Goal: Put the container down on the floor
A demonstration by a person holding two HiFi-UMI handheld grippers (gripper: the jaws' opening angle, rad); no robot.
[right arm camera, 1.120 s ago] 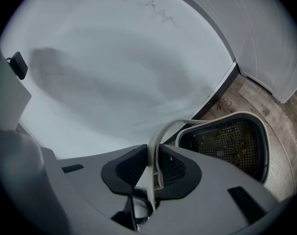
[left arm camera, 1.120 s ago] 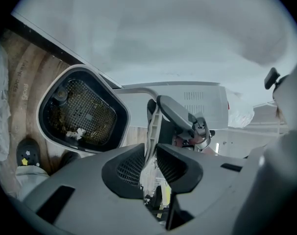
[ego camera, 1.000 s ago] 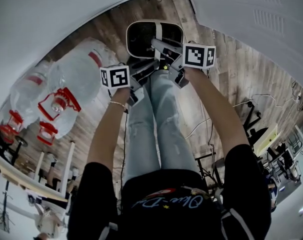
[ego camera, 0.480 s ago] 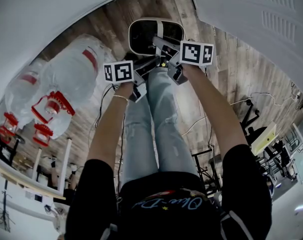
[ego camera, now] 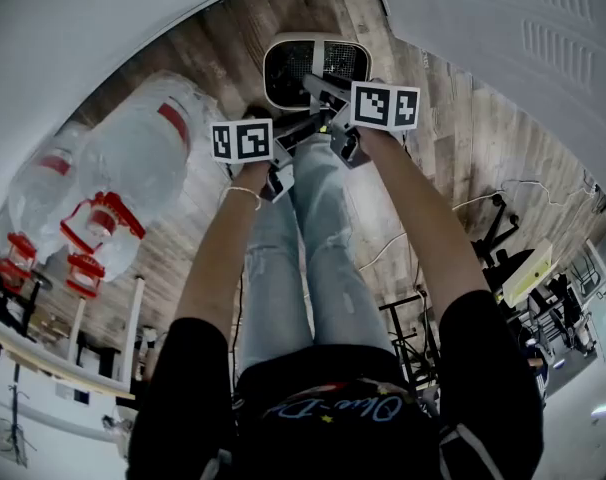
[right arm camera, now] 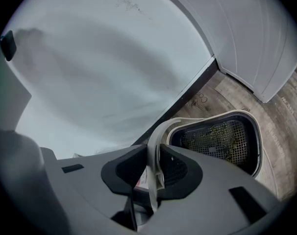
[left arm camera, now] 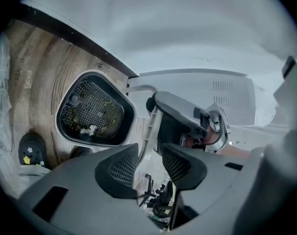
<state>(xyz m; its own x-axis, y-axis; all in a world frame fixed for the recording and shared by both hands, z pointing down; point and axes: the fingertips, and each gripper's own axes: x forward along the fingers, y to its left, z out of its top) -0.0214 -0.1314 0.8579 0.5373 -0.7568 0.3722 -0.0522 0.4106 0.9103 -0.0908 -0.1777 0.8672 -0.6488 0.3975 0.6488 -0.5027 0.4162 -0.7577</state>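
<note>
Right gripper (right arm camera: 153, 148) clamps container handle (right arm camera: 155, 134); left gripper (left arm camera: 149, 148), jaws just opening, straddles it

Nothing reads cleanly. Pale blue cursive script across my black fabric shirt (ego camera: 333, 406), upside down to the head camera: illegible. Faint grey lettering on the brown wood-plank floor (left arm camera: 26, 78), possibly "goal": unsure.

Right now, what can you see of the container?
The container is a cream, plastic-looking tub with rounded corners, open side up, dark inside, holding a mesh tray with crumbs. It is down at the wooden floor by the wall. Its handle is clamped by the right hand-held gripper; the jaws of the left hand-held gripper have just been opening around it.
</note>
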